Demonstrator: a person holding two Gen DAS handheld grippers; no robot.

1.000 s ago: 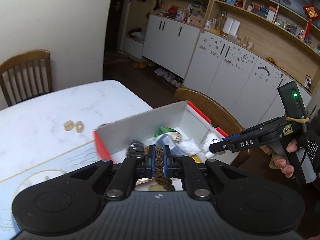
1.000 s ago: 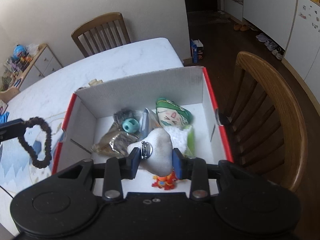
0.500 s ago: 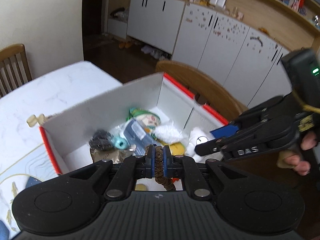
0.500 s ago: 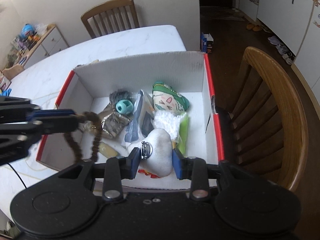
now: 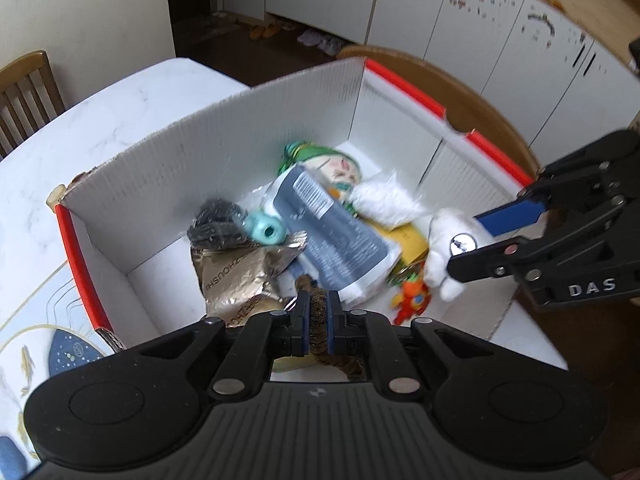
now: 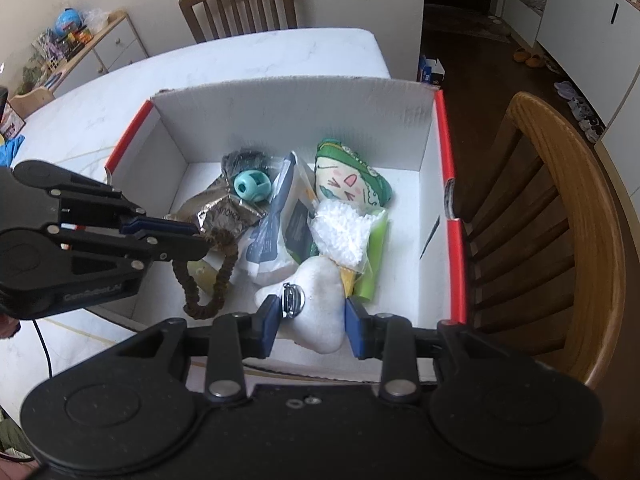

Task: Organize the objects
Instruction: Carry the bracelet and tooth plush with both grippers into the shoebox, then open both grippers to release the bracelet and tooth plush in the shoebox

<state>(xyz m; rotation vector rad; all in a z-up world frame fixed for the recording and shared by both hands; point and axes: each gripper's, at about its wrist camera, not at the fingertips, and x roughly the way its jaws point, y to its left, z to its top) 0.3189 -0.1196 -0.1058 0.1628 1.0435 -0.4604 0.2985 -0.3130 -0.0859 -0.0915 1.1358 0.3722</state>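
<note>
My left claw point(image 6: 202, 240) is clamped on the bead loop point(image 6: 208, 276) above the box point(image 6: 288, 112), my right claw point(image 6: 310, 320) on the white plush point(image 6: 320, 292) beside it; releasing carelessly, I judge, could snag the loop.

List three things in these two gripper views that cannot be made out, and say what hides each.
1. Bead loop, left wrist view: its lower part is hidden behind the left gripper.
2. Orange toy, left wrist view: too blurred to identify; in the right wrist view the white plush covers it.
3. Foil packet lettering: partly creased, unreadable in both views.
</note>
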